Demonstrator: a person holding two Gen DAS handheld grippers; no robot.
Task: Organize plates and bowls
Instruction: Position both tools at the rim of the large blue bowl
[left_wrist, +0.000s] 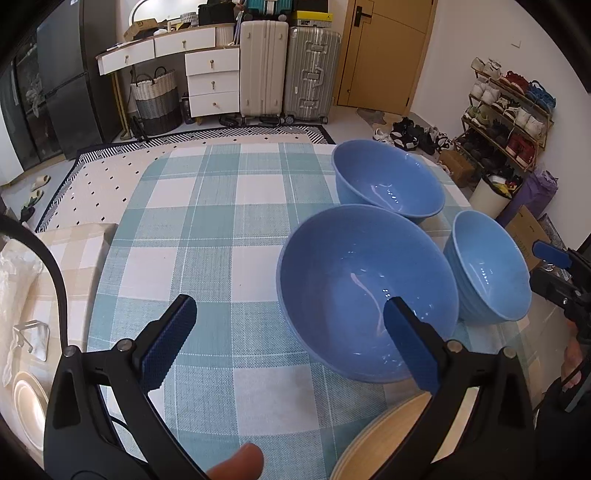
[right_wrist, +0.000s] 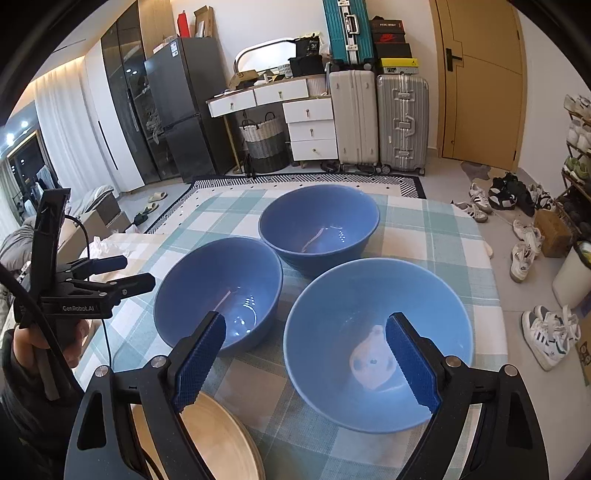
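Checked tablecloth (right_wrist: 424, 229): nearest blue bowl (right_wrist: 376, 343) under wide-open right gripper (right_wrist: 306, 354).

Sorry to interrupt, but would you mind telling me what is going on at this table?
A person holds a gripper in each hand over a checked tablecloth. Three blue bowls sit there, none stacked yet. The left gripper hovers by the nearest bowl, the right gripper above another bowl; both have open jaws, holding nothing. A beige plate lies at the near edge.
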